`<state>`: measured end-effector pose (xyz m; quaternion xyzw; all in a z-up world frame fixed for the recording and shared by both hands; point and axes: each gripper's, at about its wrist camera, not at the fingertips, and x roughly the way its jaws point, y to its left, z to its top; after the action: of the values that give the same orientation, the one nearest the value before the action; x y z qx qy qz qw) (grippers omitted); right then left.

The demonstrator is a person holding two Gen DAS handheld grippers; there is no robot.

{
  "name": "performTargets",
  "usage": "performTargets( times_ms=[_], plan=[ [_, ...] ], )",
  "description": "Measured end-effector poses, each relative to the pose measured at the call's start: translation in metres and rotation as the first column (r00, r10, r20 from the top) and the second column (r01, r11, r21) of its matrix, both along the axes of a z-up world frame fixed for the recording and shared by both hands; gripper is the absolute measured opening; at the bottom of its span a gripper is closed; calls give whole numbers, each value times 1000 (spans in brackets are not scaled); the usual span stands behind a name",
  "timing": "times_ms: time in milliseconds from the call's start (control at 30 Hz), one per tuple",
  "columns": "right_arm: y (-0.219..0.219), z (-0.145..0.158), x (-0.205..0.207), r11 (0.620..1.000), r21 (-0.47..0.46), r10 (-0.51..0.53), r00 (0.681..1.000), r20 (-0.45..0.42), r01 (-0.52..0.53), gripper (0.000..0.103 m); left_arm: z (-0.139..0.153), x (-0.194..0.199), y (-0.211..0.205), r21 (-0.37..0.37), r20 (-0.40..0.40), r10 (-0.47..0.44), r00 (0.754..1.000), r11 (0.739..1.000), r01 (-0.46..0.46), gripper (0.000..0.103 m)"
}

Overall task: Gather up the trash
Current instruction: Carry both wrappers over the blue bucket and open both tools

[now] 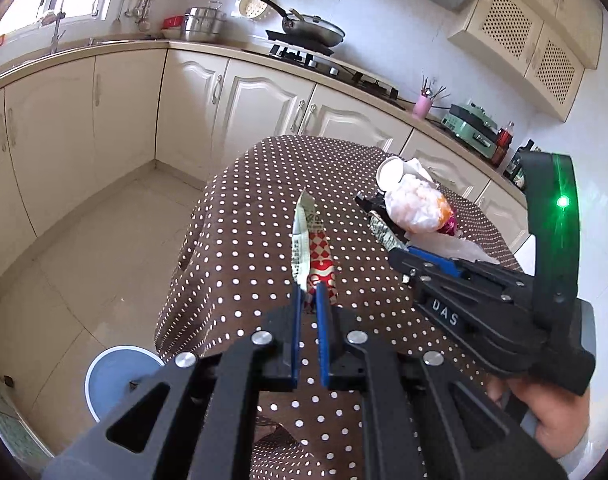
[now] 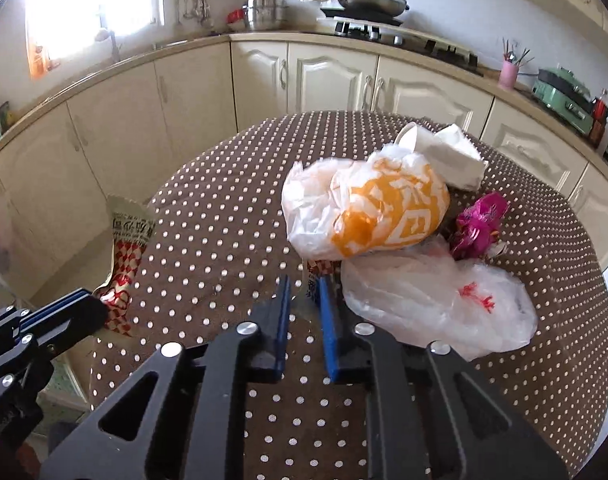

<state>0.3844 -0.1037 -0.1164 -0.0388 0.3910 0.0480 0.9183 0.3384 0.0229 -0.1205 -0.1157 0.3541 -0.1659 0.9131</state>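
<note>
My left gripper (image 1: 310,294) is shut on a red-and-white snack wrapper (image 1: 314,254) and holds it up over the left edge of the polka-dot table (image 1: 243,248); the wrapper also shows in the right wrist view (image 2: 123,256). My right gripper (image 2: 304,286) is shut on another printed wrapper (image 2: 314,276), whose strip shows by its tip in the left wrist view (image 1: 386,236). Just beyond lie a white-and-orange plastic bag (image 2: 368,210), a clear plastic bag (image 2: 436,300), a pink wrapper (image 2: 480,222), a paper cup (image 2: 410,138) and a white tissue (image 2: 452,156).
A blue-rimmed trash bin (image 1: 111,380) stands on the tiled floor left of the table. Cream cabinets (image 1: 115,108) and a counter with a stove and pan (image 1: 312,32) run along the back. The table's near part (image 2: 295,412) carries only the cloth.
</note>
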Motion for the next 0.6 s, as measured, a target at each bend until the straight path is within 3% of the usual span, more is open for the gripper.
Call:
performTargets(
  times_ms=[267, 433, 600],
  plan=[
    [30, 13, -32, 992, 53, 113, 992, 50, -115, 2, -1, -17, 31, -12, 6, 34, 999, 999, -34, 7],
    [82, 18, -44, 971, 69, 227, 973, 54, -230, 2, -7, -32, 68, -9, -8, 105, 994, 994, -105, 7],
    [136, 5, -52, 939, 77, 334, 942, 25, -335, 2, -30, -48, 122, 21, -72, 203, 976, 979, -202, 7]
  ],
)
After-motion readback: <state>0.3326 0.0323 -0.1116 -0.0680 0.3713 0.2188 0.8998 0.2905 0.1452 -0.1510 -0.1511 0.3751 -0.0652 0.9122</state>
